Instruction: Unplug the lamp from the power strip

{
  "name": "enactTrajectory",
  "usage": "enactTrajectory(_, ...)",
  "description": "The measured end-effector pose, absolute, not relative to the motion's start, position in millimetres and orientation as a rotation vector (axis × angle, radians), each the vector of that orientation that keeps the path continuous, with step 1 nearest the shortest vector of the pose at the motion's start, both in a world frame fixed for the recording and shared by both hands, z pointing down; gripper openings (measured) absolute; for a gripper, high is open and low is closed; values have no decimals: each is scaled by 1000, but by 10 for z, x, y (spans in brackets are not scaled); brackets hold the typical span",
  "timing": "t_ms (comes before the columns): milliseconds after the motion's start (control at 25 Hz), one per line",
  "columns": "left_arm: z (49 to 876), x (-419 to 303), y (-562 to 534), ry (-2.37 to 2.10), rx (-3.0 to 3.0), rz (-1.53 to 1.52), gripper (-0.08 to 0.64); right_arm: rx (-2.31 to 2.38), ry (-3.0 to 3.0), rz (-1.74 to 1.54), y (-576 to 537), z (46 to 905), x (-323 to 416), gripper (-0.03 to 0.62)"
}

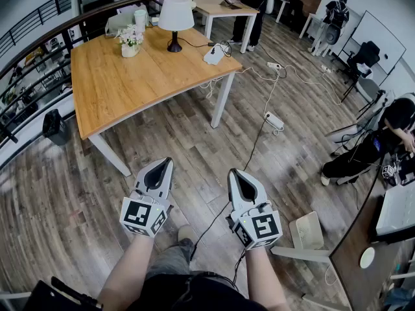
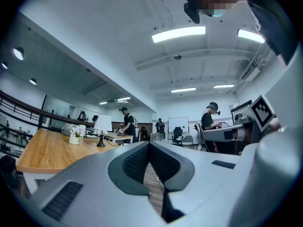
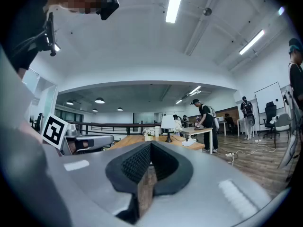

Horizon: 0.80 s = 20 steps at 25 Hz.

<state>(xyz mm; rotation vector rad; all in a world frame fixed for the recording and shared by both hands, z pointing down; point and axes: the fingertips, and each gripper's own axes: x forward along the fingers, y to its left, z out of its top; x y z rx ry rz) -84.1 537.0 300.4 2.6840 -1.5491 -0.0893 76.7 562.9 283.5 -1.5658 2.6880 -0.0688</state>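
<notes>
Lamp [image 1: 176,17] on table [image 1: 130,86], well ahead | left hand-held gripper [image 1: 166,162] closed | right hand-held gripper [image 1: 233,173] closed

**Support Surfaces and Load**

Wooden table [image 1: 123,83], white legs. It bears a white-shaded lamp [image 1: 176,15], a pot of flowers [image 1: 130,43], a pale cup [image 1: 140,18] and a white power strip [image 1: 214,55] near its right edge. Plank floor [image 1: 78,193]: a second strip [image 1: 274,120] and loose cables [image 1: 251,149].
</notes>
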Motion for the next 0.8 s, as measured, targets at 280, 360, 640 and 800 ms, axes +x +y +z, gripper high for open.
enactTrajectory(280,3001,-930,4598,-1507,2698,-90,-4,-1564,2666,-73,4851,2816,658,8)
enactTrajectory(360,3001,-978,4455,-1504,2700,-92,-5,-1534,2640,-75,4729,2767,644,8)
enactTrajectory(640,3081,-1093,4174,-1519,2667,-92,-5,-1537,2612,-108,4472,2784,671,8)
enactTrajectory(800,3093,-1124,4028,-1534,2652,-103,-4,-1543,2622,-105,4277,2815,656,8)
